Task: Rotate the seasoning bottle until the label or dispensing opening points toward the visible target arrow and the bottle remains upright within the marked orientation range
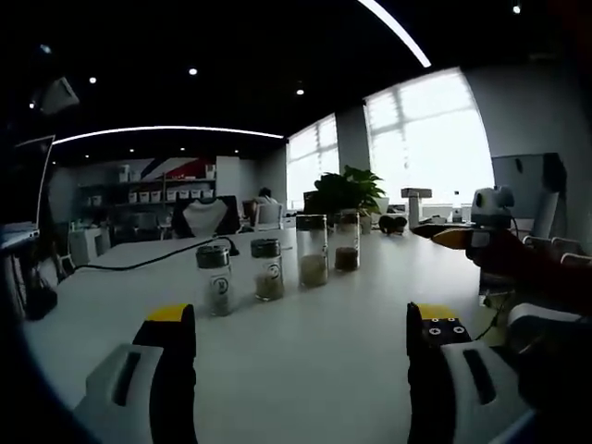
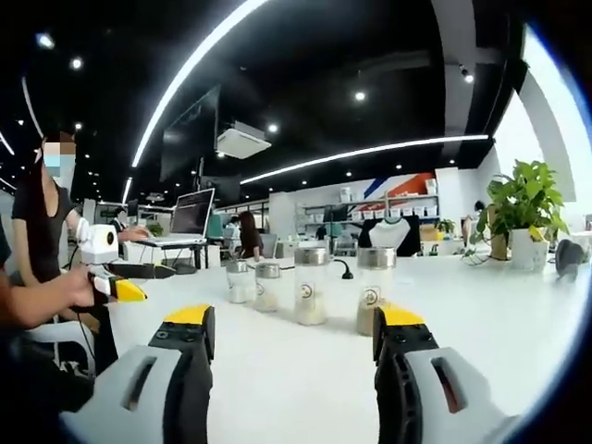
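In the left gripper view, a black cable [image 1: 139, 262] runs across the far left of the white surface [image 1: 314, 342] toward the four seasoning bottles [image 1: 277, 266], which stand upright in a row near its middle, slightly apart from one another: two short ones with dark caps at left, then two taller ones holding tan and brown contents. The left gripper [image 1: 301, 324] hangs above the near edge with its fingers [image 1: 171, 356] released wide, holding nothing, well short of the row. Behind the bottles, at the far edge, sits a leafy potted plant [image 1: 347, 192], bright windows [image 1: 430, 139] beyond it, and the right gripper [image 1: 504, 242] enters from the right with a yellow tip. In the right gripper view, a person [image 2: 42, 240] stands at the left by the surface's edge, an open laptop [image 2: 190, 217] behind; the right gripper's own fingers [image 2: 190, 347] are also spread apart and empty, the bottles just beyond them. Shelving [image 2: 388, 211] lines the back wall, strip lights [image 2: 370, 150] cross the dark ceiling, and the plant stands at the right.
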{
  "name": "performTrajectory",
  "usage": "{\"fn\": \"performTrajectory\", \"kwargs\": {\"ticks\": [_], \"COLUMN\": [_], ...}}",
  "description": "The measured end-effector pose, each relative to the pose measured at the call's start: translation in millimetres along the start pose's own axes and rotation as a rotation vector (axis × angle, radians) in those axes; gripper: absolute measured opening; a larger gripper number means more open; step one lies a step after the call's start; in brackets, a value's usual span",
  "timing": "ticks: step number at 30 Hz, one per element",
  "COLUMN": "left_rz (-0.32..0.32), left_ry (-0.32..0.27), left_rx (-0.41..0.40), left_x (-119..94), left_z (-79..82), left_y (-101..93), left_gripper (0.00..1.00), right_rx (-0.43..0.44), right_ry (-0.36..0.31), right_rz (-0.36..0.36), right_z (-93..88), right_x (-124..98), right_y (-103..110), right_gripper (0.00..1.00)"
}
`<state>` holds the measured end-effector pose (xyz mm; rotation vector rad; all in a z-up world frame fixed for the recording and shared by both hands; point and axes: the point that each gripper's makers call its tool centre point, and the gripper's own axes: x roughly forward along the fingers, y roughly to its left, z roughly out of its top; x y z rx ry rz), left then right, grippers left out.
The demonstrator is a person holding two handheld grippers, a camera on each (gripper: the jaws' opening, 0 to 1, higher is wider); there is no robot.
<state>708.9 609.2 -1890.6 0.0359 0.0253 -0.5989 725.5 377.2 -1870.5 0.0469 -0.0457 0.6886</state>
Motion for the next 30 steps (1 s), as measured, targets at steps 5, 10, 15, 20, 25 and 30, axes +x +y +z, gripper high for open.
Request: {"fn": "performTrajectory", "kwargs": {"ticks": [5,10,15,20,25,30], "left_rz": [-0.002,-0.009,0.001,0.003,0.011,0.018], "left_ry": [-0.014,-0.018,-0.017,-0.011,-0.014,-0.018], "left_rx": [-0.006,-0.004,-0.010,-0.002,0.006,0.008], "left_x": [-3,-2,-3,-5,-6,-7], "left_z": [3.0,3.6,0.0,-1.3,0.4,0.6], "left_y": [1.6,-0.1,4.3,3.5,5.0,6.7], "left_gripper": [1.00,1.00,1.00,1.00,1.00,1.00], "right_rx": [-0.004,-0.016,-0.001,0.020,-0.006,-0.040], "right_ry": [0.011,0.024,0.031,0.045,0.038,0.024], "right_rz": [-0.005,0.000,-0.005,-0.019,-0.024,-0.016], "right_z": [-4.9,-3.8,-7.9,-10.2,-6.8,-6.2], "right_x": [-3,-8,-17,-19,-20,-18], "right_y": [10,14,16,13,16,21], "right_gripper": [0.76,0.83,0.93,0.99,0.99,0.99]}}
